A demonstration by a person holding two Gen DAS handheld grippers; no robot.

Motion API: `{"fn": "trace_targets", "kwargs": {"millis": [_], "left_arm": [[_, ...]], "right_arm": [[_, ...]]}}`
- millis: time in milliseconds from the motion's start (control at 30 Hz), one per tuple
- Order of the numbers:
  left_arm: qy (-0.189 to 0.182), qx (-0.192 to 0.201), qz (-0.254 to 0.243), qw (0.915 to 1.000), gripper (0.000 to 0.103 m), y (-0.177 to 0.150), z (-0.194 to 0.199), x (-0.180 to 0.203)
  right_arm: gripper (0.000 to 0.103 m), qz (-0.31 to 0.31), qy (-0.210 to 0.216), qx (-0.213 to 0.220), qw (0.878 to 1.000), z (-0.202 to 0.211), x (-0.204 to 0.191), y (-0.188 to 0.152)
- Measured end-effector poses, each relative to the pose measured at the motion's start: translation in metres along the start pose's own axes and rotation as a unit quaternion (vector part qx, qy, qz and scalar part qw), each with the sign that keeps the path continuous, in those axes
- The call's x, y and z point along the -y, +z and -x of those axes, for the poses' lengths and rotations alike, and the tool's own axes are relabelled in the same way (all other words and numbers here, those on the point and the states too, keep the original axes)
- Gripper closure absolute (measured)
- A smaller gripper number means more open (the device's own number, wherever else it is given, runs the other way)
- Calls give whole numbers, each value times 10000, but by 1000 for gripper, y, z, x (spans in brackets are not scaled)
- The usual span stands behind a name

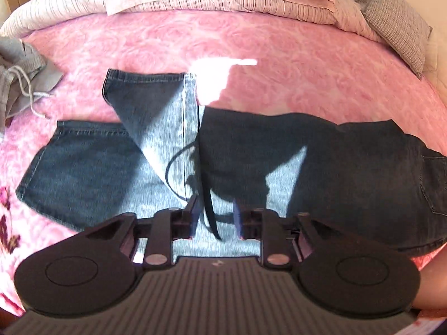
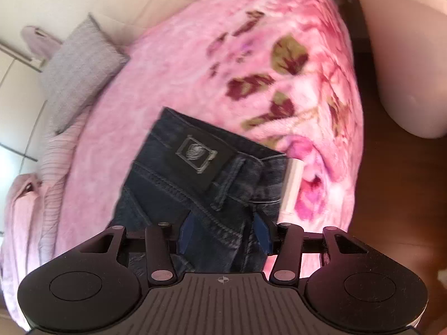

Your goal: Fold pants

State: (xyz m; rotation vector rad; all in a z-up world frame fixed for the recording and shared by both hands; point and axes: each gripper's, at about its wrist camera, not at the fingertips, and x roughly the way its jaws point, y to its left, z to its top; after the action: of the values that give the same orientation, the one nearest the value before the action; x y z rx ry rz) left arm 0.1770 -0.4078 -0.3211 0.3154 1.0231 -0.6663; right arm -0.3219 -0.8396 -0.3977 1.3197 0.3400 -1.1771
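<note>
- The jeans (image 1: 251, 150) lie spread on the pink blanket (image 1: 279, 55) that covers the bed, seat and waist on one side, two legs on the other.
- Taking the jeans as the landmark: the legs are not aligned. One leg lies flat, and the other leg (image 1: 156, 106) crosses over it at an angle, its hem pointing away toward the pillows.
- A grey drawstring garment (image 1: 22, 72) lies well apart from the jeans, beyond the hems, at the blanket's edge.
- The left hand-held gripper (image 1: 213, 220) hovers over the middle of the jeans, near where the legs meet the seat. Its jaws stand apart with nothing clamped; a dark strap or cable hangs between them, slack.
- The right hand-held gripper (image 2: 223, 234) sits at the waist end, just behind the waistband and its leather patch (image 2: 197, 153). Its blue pads (image 2: 185, 231) straddle the denim beside a belt loop; there is a gap between them, so it reads as released, though whether the pads touch the cloth is hard to tell through the blur.
- Judgement: this is the early, straightening step, before any real fold is set.
- The next move likely calls for closing on the waistband and on the angled leg, then drawing one half squarely over the other.
- The thick denim should hold a crease, but the plush blanket may drag it.
</note>
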Motion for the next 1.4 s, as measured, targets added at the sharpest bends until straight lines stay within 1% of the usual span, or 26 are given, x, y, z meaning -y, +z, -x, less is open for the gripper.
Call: {"fn": "trace_targets", "kwargs": {"millis": [67,133,267,300,400,500,600,633,667,700,733,800,833,900,933,1000,1067,1100,1133,1167,1200,1267,1300,1333,1367,1400], "left_arm": [[19,63,-81,9999,79,6,-6,2],[91,172,-227,9996,71,16,-14,4],[314,428,-636,9966,68,46,-41,9],[356,452,-734,9956,63,54,-48,10],[662,419,-1018,9917,62,74,-77,13],[956,247,-1127,9887,62,90,-114,8],[1142,5,-984,9886,63,101,-150,-2],[1115,-50,-930,9894,66,102,-159,-5],[1041,-103,-878,9906,72,102,-166,-9],[973,-55,-799,9920,96,101,-168,-14],[936,23,-669,9934,103,102,-164,-20],[772,442,-138,9959,103,100,-136,-43],[770,711,158,9944,103,98,-116,-58],[825,1176,995,9846,103,85,-67,-100],[904,1354,1491,9753,103,74,-42,-125],[963,1289,2362,9583,103,43,-12,-171],[863,943,2971,9463,103,6,-13,-200],[881,726,3160,9419,103,-9,-21,-207],[774,566,3415,9350,103,-24,-31,-214],[651,482,3717,9248,100,-36,-41,-221],[546,463,4058,9111,96,-45,-49,-228],[322,637,4551,8876,92,-57,-56,-235],[269,722,4677,8805,89,-59,-58,-237],[213,794,4711,8782,88,-59,-58,-238],[206,785,4671,8805,88,-58,-60,-239],[247,685,4568,8866,88,-54,-63,-239]], "right_arm": [[57,7,-59,-18,10000,-8,5,3],[57,27,-93,28,9999,-8,3,2],[57,51,-163,83,9998,-19,1,6],[57,94,-201,79,9997,-19,0,5],[57,195,-235,78,9995,-25,-3,6],[57,228,-256,85,9994,-26,-4,5],[57,337,-314,78,9989,-29,-6,3],[57,379,-341,68,9987,-30,-7,3],[59,442,-372,47,9983,-31,-9,3],[73,529,-405,3,9978,-31,-11,4],[82,689,-509,-53,9963,-32,-14,5],[99,958,-587,-172,9935,-30,-18,11],[99,1018,-536,-205,9931,-27,-19,14],[100,1111,-390,-222,9928,-19,-21,20],[100,1158,-346,-232,9924,-15,-22,22],[100,1155,-293,-268,9925,-13,-22,22],[100,1146,-307,-306,9925,-14,-22,20],[100,1106,-335,-332,9927,-16,-21,19],[100,1025,-390,-349,9934,-17,-19,18],[99,918,-395,-344,9944,-17,-16,18],[97,813,-379,-337,9954,-18,-14,18],[92,672,-394,-335,9964,-20,-12,18],[91,633,-404,-346,9966,-21,-11,18],[91,611,-408,-338,9967,-21,-10,17],[91,623,-398,-316,9968,-21,-10,17],[95,692,-396,-280,9964,-20,-12,17]]}}
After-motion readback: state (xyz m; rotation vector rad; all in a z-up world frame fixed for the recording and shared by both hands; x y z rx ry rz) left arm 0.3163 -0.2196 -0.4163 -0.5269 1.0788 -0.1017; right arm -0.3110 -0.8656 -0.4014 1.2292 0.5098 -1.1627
